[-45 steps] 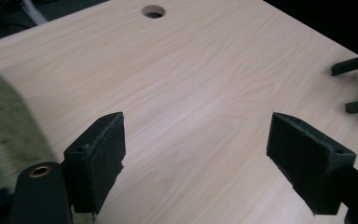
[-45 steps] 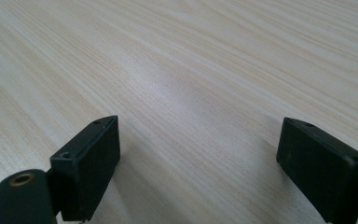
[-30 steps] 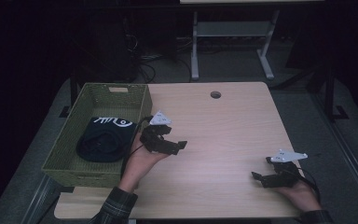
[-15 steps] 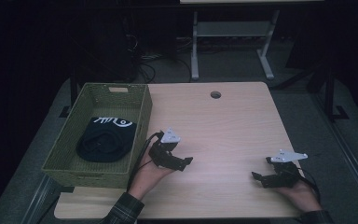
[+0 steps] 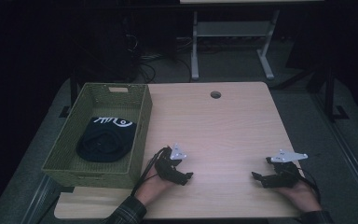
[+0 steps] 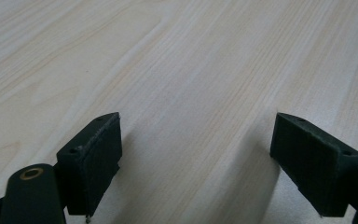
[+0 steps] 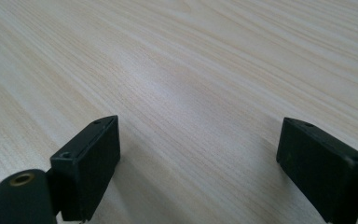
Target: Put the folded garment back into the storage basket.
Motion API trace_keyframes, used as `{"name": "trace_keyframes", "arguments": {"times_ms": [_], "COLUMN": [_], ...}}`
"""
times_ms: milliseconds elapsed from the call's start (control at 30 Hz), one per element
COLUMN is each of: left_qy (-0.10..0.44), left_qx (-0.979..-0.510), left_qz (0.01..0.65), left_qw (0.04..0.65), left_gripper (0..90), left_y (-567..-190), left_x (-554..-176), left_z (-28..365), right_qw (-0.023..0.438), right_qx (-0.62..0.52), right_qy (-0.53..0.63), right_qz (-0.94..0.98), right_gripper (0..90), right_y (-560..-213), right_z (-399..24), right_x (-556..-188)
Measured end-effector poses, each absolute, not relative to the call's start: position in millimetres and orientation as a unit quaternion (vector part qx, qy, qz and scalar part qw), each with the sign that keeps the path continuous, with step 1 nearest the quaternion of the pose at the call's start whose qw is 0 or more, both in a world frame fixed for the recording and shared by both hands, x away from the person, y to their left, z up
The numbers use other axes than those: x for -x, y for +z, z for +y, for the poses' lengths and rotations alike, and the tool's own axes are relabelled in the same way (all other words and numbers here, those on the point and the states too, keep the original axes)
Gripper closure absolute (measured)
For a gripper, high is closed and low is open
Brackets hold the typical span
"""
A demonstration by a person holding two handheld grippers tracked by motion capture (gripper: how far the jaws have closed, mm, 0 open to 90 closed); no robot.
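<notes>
Both tongs, left [image 5: 188, 176] and right [image 5: 255, 177], rest released on the desk [image 5: 223, 126], probably parked, the dark garment [image 5: 106, 140] at ten o'clock already basketed.

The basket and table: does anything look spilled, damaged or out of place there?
Nothing stands out. The dark cloth lies bunched inside the green basket, and both grippers, left and right, sit open on the table.

Dark cloth [image 5: 105, 144] in green basket [image 5: 142, 122]
</notes>
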State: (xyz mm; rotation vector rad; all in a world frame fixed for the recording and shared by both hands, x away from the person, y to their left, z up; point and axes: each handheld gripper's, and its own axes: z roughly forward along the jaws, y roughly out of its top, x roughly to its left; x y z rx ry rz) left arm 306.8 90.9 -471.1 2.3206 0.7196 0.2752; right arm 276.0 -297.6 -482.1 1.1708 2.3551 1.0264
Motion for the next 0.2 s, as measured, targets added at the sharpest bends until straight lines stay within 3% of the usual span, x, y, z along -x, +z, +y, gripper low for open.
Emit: {"name": "trace_keyframes", "arguments": {"times_ms": [200], "left_qy": [0.113], "left_qx": [-0.881], "left_qz": [0.267], "left_qw": [0.374], "left_gripper": [12.5], "left_y": [-478.1], "left_x": [-305.7], "left_z": [96.6], "right_qw": [0.159], "right_qx": [-0.409], "right_qy": [0.359], "right_qz": [0.824], "right_gripper": [13.1], "right_y": [-482.1], "right_z": [-297.7], "right_x": [-276.0]}}
